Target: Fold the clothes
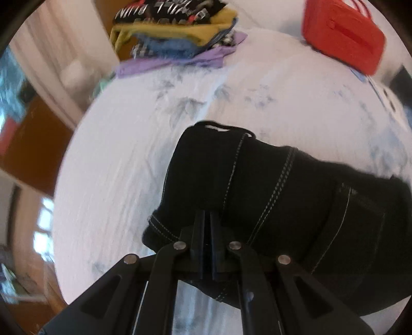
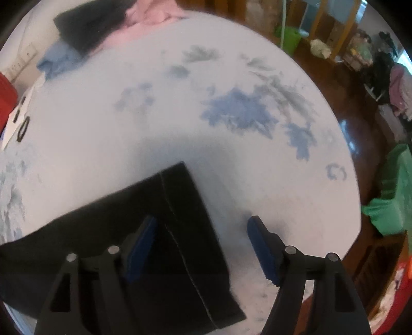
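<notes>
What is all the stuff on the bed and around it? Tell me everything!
Black denim garment with white stitching: one, black, lying on the bed, near edge.
White sheet with blue flower print: one, covers the bed.
Stack of folded clothes: one pile, yellow, black, blue, purple, far left corner.
Red plastic case: one, red, far right.
Loose pink and dark clothes: a heap, far edge.
Left claw: black, shut on the garment's edge.
Right claw: blue pads, open above the garment.

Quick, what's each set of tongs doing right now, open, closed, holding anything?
Left tongs: closed on the black jeans.
Right tongs: open, holding nothing, above the jeans' edge on the bed sheet.
</notes>
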A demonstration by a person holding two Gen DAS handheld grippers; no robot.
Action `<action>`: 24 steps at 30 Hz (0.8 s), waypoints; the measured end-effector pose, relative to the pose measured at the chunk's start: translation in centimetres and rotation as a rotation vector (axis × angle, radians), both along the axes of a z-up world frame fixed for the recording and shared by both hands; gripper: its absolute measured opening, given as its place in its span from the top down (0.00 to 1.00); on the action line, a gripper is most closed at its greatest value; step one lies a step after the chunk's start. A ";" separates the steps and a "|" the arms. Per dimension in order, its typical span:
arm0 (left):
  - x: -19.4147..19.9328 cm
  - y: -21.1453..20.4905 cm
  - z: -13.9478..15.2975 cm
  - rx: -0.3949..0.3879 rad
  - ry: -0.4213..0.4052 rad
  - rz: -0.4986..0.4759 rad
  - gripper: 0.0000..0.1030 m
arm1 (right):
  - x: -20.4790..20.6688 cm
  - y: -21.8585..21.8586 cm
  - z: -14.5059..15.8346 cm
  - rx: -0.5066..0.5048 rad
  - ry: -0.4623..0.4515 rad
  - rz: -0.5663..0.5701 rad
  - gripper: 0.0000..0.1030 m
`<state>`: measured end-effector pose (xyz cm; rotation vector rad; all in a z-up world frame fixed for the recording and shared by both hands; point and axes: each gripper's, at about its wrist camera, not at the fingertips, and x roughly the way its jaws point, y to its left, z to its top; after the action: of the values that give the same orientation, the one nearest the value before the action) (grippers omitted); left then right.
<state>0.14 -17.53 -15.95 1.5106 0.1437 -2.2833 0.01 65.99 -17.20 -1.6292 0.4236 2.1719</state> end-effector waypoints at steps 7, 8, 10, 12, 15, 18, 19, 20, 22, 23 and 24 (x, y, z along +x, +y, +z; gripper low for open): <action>-0.2 -0.2 0.4 0.002 -0.004 0.013 0.96 | 0.1 -4.6 5.9 0.213 0.105 0.135 0.97; -0.2 -0.5 0.5 0.016 0.000 0.019 0.96 | -0.1 -4.2 6.3 0.223 0.126 0.119 0.97; -0.1 -0.8 1.2 0.033 0.011 0.028 0.96 | -0.6 -3.3 7.1 0.242 0.166 0.087 0.97; 0.0 -0.8 2.4 0.046 0.039 0.033 0.96 | -1.0 -2.0 6.8 0.218 0.181 0.041 0.95; 0.4 -1.0 4.4 0.087 0.088 0.028 0.95 | -0.6 -0.4 5.7 0.141 0.185 -0.033 0.79; 0.9 -1.2 5.1 0.134 0.104 0.029 0.39 | 1.1 -0.1 4.9 0.063 0.198 -0.093 0.46; 1.2 -1.2 5.2 0.147 0.105 0.031 0.00 | 1.7 0.0 4.7 0.037 0.202 -0.112 0.30; 1.4 -1.2 5.3 0.148 0.114 0.035 0.00 | 2.3 0.1 4.4 0.011 0.207 -0.132 0.25; 1.8 -1.3 5.3 0.151 0.123 0.040 0.00 | 3.4 0.3 4.0 -0.040 0.216 -0.170 0.22; 1.9 -1.5 5.2 0.153 0.123 0.039 0.00 | 4.1 0.0 3.9 -0.060 0.225 -0.182 0.22; 1.9 -1.7 5.0 0.141 0.120 0.045 0.00 | 4.7 -0.2 3.9 -0.079 0.234 -0.195 0.22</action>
<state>2.04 -19.23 -10.94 1.4207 0.3764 -2.3713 4.70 65.80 -13.33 -1.3139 0.7139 2.2266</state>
